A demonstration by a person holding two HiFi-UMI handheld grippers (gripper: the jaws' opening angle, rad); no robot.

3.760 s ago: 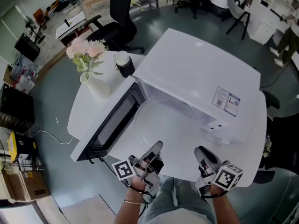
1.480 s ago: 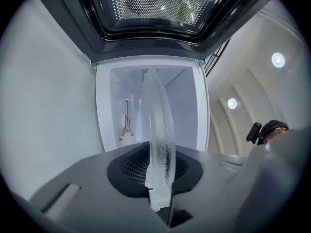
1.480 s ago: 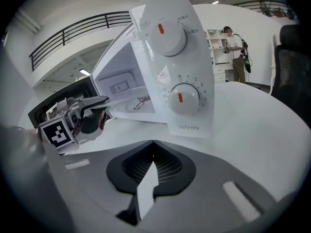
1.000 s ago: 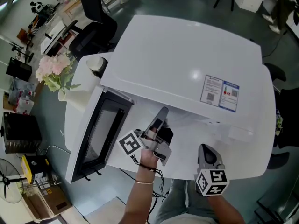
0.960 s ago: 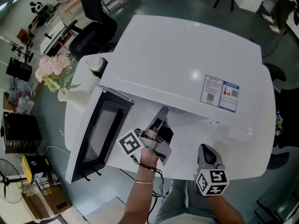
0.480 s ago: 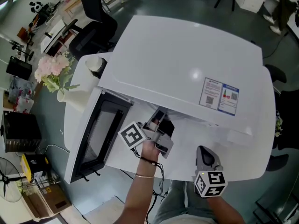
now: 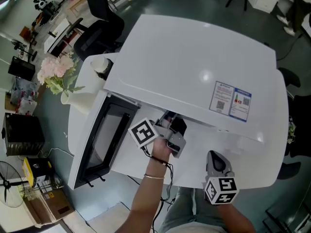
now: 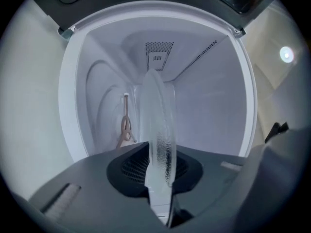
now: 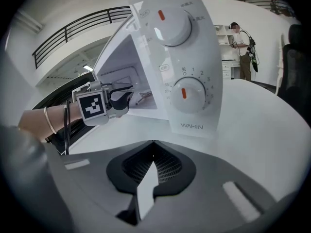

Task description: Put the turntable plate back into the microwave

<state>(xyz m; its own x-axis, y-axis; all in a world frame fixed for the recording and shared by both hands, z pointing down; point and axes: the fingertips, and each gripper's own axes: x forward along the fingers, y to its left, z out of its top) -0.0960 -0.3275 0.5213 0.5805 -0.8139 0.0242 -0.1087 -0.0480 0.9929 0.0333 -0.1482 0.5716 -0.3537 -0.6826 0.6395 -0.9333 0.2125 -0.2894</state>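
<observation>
one turntable plate (image 8: 156, 120) upright between left gripper (image 8: 159, 171) jaws

White microwave (image 7: 194, 67) on desk (image 7: 252, 165), door (image 7: 104, 139) swung open at left. Left gripper (image 7: 170, 124) w/ marker cube reaches into opening, tips hidden under top. Right gripper (image 7: 214, 158) over desk front, apart. Flowers (image 7: 56, 72) beside microwave.

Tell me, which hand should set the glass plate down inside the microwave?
The left. The left gripper is shut on the turntable plate and faces into the open microwave. The right gripper is shut on nothing, outside by the dials.
</observation>
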